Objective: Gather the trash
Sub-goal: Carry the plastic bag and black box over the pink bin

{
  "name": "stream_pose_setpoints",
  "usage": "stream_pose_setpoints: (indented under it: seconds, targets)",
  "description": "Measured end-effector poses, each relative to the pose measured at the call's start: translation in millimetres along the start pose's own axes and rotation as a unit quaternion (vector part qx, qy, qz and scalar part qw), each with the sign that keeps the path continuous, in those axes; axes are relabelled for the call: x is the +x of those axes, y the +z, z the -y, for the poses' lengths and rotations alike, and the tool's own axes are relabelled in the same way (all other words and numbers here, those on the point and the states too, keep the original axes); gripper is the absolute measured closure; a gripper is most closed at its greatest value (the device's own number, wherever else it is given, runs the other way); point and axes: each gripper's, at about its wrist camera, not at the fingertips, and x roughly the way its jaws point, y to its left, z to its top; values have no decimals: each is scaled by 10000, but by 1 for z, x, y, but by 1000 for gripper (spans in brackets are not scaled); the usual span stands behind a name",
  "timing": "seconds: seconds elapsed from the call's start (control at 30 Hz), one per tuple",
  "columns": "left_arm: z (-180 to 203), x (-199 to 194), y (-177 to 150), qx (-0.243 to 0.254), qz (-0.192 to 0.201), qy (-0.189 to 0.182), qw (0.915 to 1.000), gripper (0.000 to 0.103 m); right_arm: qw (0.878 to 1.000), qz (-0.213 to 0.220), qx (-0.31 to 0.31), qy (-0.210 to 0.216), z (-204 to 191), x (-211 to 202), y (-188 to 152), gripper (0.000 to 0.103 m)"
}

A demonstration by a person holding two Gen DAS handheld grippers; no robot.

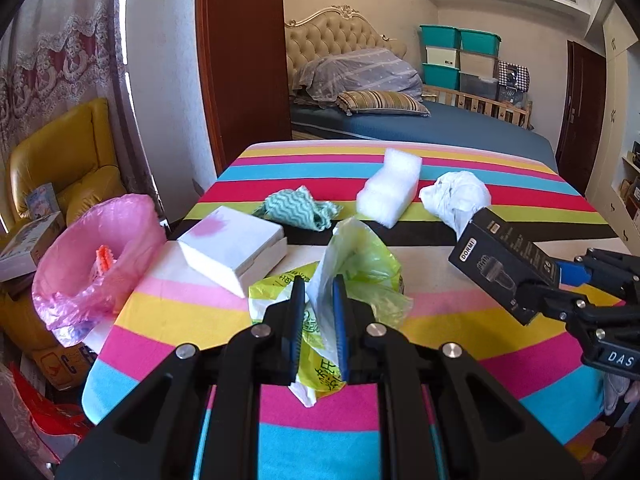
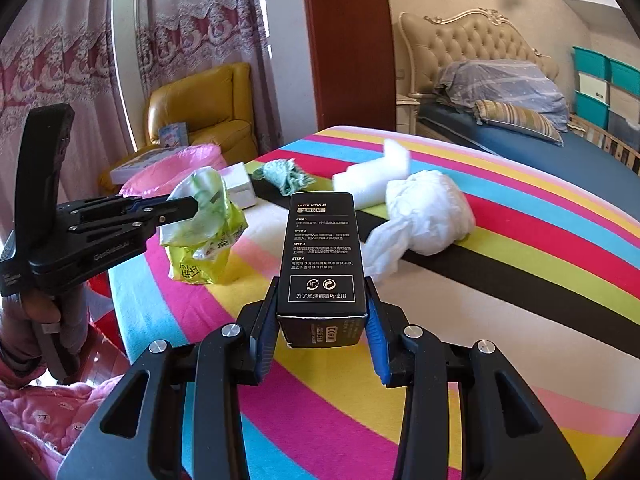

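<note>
My left gripper is shut on a crumpled yellow-green plastic bag, pinching its upper part while the rest hangs down to the striped tablecloth. From the right wrist view the left gripper holds the same bag near the table's left side. My right gripper is shut on one end of a long black carton with white print, lifted above the cloth. The carton and right gripper enter the left view from the right.
A bin lined with a pink bag stands off the table's left edge. On the cloth lie a white flat box, a teal wavy cloth, a white foam block and a white crumpled bag. A yellow armchair is behind.
</note>
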Motion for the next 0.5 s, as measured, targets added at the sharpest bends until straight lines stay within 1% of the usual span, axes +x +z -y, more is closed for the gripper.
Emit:
stream_pose_setpoints:
  seconds: [0.27,0.5]
  targets:
    - [-16,-21,-13,-131,24,-32,9999,89,9995,-48,-244,218,-27,7,4,65]
    - [-35,-36,-20,-247,76,71,9996,89,9980,-77,-509,377,-52,16,8,65]
